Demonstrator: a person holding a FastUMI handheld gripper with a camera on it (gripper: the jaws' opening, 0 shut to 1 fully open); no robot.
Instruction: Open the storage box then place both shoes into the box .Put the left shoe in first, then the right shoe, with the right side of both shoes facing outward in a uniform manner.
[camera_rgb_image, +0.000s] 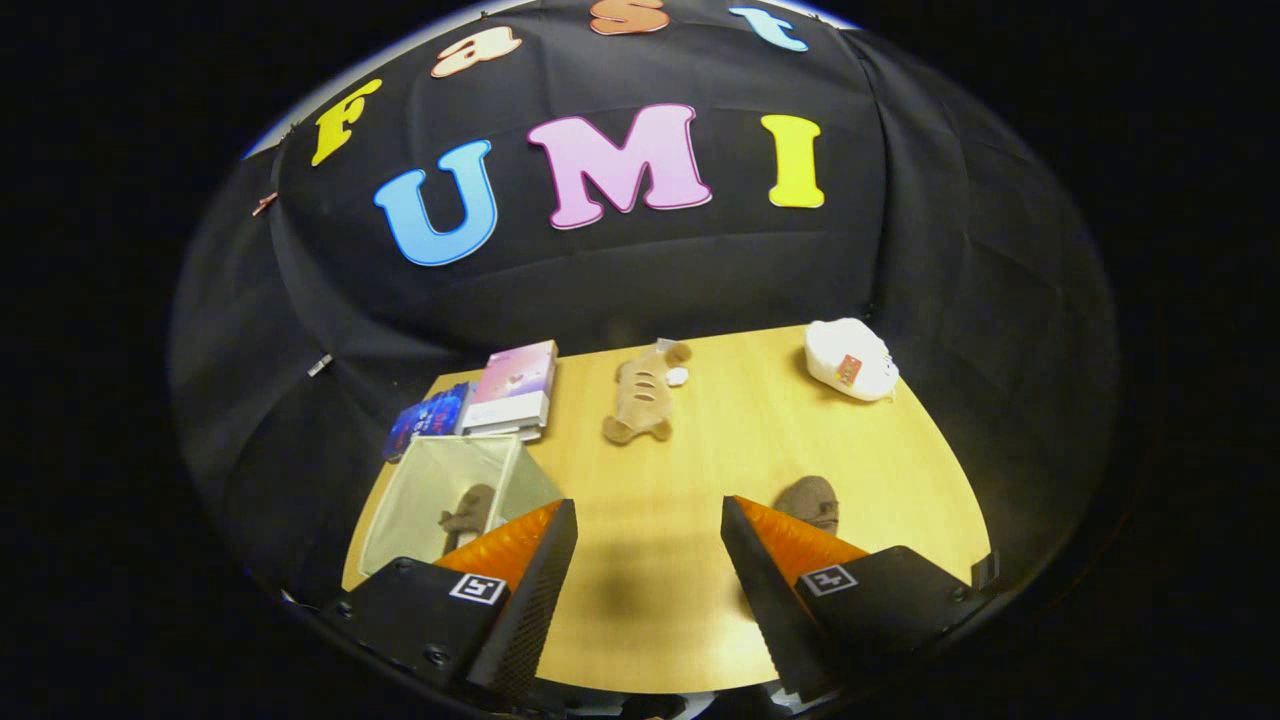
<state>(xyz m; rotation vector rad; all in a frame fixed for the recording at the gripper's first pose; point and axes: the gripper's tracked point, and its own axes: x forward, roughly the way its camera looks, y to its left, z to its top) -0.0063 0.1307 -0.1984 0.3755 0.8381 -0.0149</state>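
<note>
Brown, one shoe (470, 515) already sits inside the open storage box (400, 500); the other shoe (812, 502) lies on the surface (650, 560) behind the right finger. The tool (648, 560) gapes empty: swing right, straddle it squarely.

The surface (690, 470) is light wood with a rounded outline. At its far left corner a stack of books (512, 390) lies flat, with a darker booklet (425, 418) just beside it. Nearer on the left edge sits the open storage box (440, 480), pale-walled, a brown shoe (468, 515) inside it. By the far edge's middle lies a tan plush toy (645, 393). A white soft bundle (850, 360) rests at the far right corner. A second brown shoe (812, 503) lies nearer the right edge.
</note>
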